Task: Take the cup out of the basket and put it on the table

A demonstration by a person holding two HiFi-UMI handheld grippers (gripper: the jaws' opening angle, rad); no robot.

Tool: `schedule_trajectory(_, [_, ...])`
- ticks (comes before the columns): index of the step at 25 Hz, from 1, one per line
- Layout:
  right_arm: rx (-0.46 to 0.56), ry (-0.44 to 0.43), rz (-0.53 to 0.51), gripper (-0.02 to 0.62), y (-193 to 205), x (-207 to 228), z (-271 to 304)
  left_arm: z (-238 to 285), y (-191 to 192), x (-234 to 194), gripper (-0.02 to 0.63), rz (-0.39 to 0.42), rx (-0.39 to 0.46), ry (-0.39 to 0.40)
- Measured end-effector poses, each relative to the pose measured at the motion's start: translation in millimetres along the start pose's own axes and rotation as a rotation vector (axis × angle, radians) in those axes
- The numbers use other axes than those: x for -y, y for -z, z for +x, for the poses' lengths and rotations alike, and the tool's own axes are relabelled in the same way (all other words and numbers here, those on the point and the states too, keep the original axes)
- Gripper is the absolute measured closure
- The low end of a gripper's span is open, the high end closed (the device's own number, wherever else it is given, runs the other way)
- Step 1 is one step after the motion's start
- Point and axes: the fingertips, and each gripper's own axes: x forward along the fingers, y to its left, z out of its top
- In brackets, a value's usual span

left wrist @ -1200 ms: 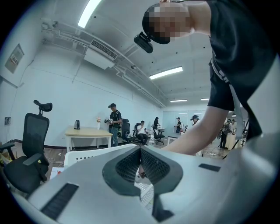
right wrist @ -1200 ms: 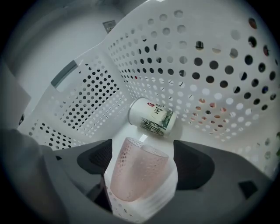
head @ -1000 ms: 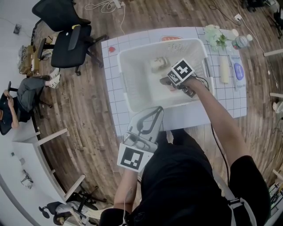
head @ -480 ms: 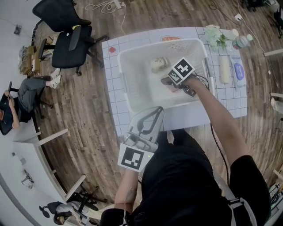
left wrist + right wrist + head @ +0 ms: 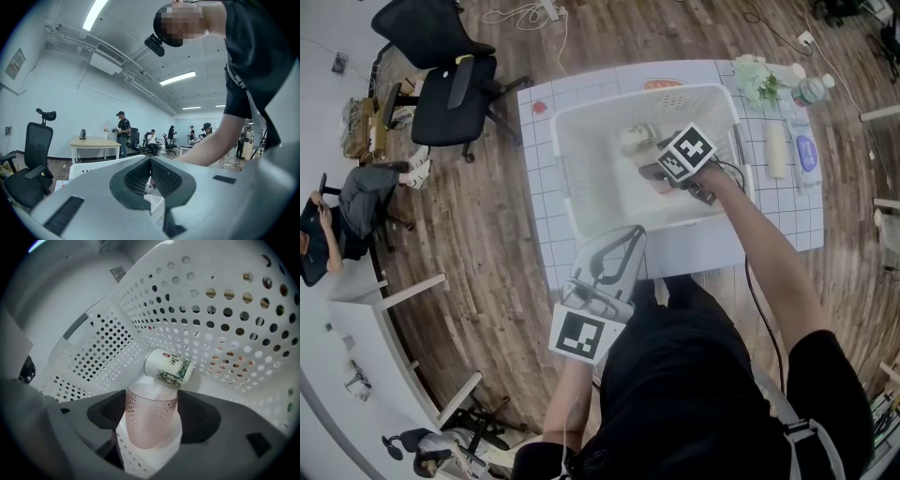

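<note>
A translucent pink dotted cup (image 5: 151, 416) stands upright on the floor of the white perforated basket (image 5: 581, 122). My right gripper (image 5: 152, 404) reaches down into the basket (image 5: 234, 333). Its jaws have just been closing, and the pads now press on both sides of the pink cup. A printed paper cup (image 5: 168, 368) lies on its side just beyond, by the far wall. In the head view the right gripper (image 5: 654, 174) is at the basket's right half and the paper cup (image 5: 636, 137) is behind it. My left gripper (image 5: 614, 251) hovers near the table's front edge, shut and empty, its pads (image 5: 151, 168) together.
The basket sits on a white gridded table (image 5: 675, 248). At its right end are a bottle (image 5: 811, 89), white flowers (image 5: 755, 75), a white tube (image 5: 776, 148) and a blue pack (image 5: 806, 150). A black office chair (image 5: 450, 89) stands at the far left on the wooden floor.
</note>
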Motion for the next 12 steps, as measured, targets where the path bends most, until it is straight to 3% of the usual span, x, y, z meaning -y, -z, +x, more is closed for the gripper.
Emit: schedule_trajectory(12, [0.167, -0.032, 0.008, 0.242, -24.3, -6.2, -24.6, 0.2, -2.5, 1.8, 0.597, 0.011, 0.007, 0.002])
